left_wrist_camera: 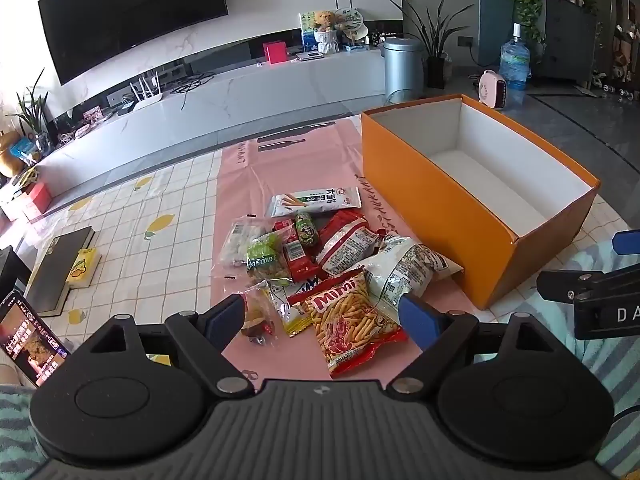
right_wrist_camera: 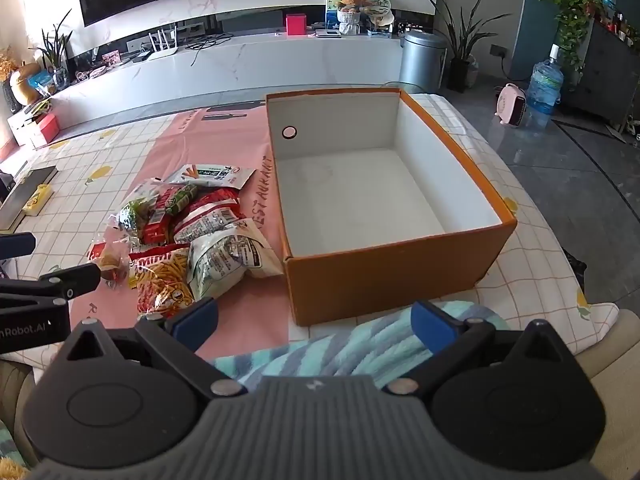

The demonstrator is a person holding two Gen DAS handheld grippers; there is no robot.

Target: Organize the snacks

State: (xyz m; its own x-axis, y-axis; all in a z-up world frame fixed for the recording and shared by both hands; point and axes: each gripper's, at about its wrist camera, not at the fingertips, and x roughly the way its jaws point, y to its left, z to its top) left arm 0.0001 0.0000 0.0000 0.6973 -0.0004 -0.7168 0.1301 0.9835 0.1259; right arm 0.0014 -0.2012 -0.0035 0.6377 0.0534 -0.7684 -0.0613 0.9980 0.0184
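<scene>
My left gripper [left_wrist_camera: 322, 316] hangs wide open just above the crinkly red-and-yellow Mimi snack bag [left_wrist_camera: 352, 328]. My right gripper [right_wrist_camera: 316, 320] gapes empty before the open orange cardboard box [right_wrist_camera: 384, 276].

Snack pile [left_wrist_camera: 320, 268] on table, left of box [left_wrist_camera: 444, 200].

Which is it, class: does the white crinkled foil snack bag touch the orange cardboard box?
Touching. In the left wrist view the white crinkled foil snack bag has its tan corner against the orange cardboard box wall; the right wrist view agrees.
</scene>
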